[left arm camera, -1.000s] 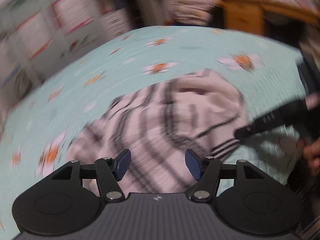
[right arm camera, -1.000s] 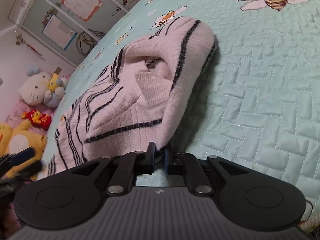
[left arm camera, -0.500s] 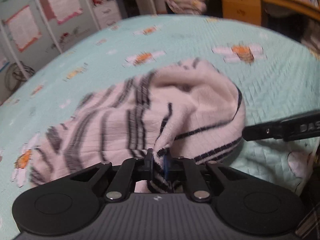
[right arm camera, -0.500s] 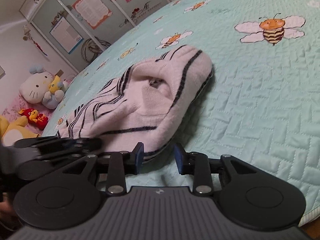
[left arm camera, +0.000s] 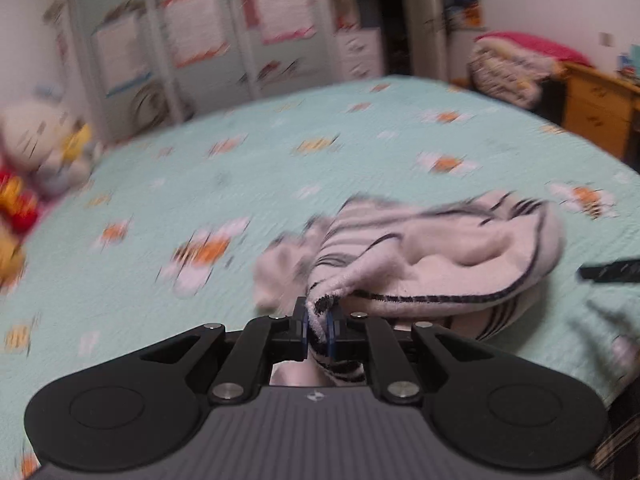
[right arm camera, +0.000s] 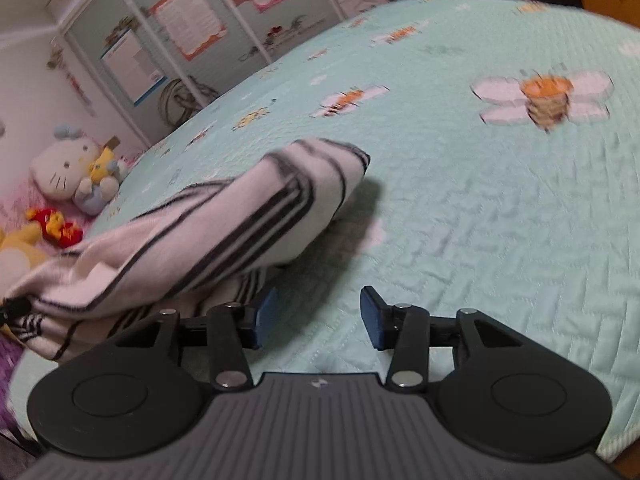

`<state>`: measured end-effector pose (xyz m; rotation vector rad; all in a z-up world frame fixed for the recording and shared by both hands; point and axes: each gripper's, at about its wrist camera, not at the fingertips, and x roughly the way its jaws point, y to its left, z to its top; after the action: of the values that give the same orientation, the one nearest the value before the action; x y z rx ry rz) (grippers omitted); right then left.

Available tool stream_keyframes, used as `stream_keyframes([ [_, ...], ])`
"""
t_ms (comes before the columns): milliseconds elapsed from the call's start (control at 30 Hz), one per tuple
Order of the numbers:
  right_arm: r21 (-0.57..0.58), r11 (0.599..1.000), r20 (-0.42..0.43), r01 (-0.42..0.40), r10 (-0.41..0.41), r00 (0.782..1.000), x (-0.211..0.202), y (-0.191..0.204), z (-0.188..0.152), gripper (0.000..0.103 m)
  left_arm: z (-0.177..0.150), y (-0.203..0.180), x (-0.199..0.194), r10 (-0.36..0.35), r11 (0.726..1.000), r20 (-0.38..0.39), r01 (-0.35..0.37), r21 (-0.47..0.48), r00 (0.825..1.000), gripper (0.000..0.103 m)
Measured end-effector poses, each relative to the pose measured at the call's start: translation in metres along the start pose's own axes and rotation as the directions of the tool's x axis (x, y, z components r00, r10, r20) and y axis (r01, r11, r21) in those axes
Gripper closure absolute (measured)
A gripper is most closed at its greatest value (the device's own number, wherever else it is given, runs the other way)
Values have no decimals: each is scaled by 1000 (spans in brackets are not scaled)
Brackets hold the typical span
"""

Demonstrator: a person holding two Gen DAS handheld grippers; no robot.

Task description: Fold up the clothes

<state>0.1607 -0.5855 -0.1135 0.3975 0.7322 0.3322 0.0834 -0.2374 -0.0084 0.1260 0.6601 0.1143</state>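
A white knitted sweater with black stripes (left arm camera: 460, 256) lies bunched on the mint bee-print quilt (left arm camera: 200, 184). My left gripper (left arm camera: 318, 322) is shut on a striped edge of it and holds that edge lifted off the bed. In the right wrist view the sweater (right arm camera: 248, 216) stretches away to the left, raised above the quilt (right arm camera: 480, 200). My right gripper (right arm camera: 316, 312) hangs just right of the cloth, its jaws opening with nothing between them. A dark tip of the right gripper (left arm camera: 608, 270) shows at the left wrist view's right edge.
Plush toys (right arm camera: 76, 172) sit at the bed's far left corner. White cupboard doors with posters (left arm camera: 192, 40) stand behind the bed. A wooden desk (left arm camera: 596, 108) and piled bedding (left arm camera: 512, 68) are at the back right. The bed's near edge (right arm camera: 616, 436) runs beside my right gripper.
My left gripper closed on the sweater's edge and then swung left and up, pulling the cloth with it. My right gripper let go of the sweater's edge, opened and rose slightly.
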Motion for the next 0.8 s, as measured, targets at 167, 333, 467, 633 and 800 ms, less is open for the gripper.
stream_keyframes([
  [167,-175,985,22,-6,10,1000,0,30,11,33,-15,25,6,49,995,-66,-54,-80,997,93],
  [333,16,993,-3,-115,115,993,14,36,31,29,-17,24,2,36,997,-62,-40,-62,997,93],
  [467,21,999,-62,-26,27,998,44,44,27,28,-21,20,6,26,999,-75,-29,-43,997,93],
  [633,65,997,-157,46,-35,987,75,33,3,39,-28,26,14,5,997,-114,-14,-70,993,92],
  [800,85,996,-149,10,3,989,68,32,-9,92,-31,23,16,-2,998,-118,-5,-59,993,92],
])
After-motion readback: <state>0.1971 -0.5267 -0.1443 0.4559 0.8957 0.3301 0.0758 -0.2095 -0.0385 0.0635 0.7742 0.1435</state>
